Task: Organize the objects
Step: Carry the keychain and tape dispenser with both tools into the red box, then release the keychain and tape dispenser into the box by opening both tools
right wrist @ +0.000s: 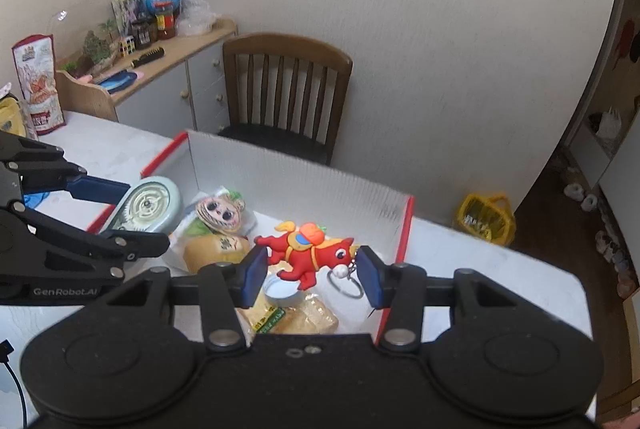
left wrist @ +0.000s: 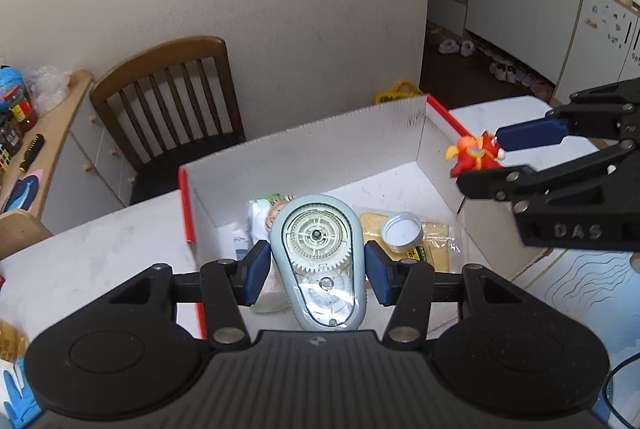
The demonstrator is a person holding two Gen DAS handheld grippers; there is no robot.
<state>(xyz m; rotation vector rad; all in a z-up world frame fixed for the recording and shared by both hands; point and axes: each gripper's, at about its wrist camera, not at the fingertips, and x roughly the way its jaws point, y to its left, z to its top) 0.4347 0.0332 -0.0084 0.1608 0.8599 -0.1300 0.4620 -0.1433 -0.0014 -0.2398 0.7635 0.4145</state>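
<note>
We record the box [left wrist: 360, 133] as white corrugated board, matt, with red edges. Inside it, the tape dispenser [left wrist: 318, 261] is smooth pale-grey plastic with a glossy clear window over white gears. Beside it, the lid [left wrist: 401, 231] looks like dull metal. Above the box, the horse keychain [right wrist: 310, 253] is glossy red rubbery plastic. Behind the box, the chair [left wrist: 168, 97] is varnished brown wood.

I see a pale grey-blue plastic gear case [left wrist: 318, 261] with cream cogs under a clear face. A red rubber horse keychain [right wrist: 308, 255] has an orange saddle and yellow tail. The white corrugated box [left wrist: 320, 145] has red edges. Both black grippers have blue pads [right wrist: 255, 277].
</note>
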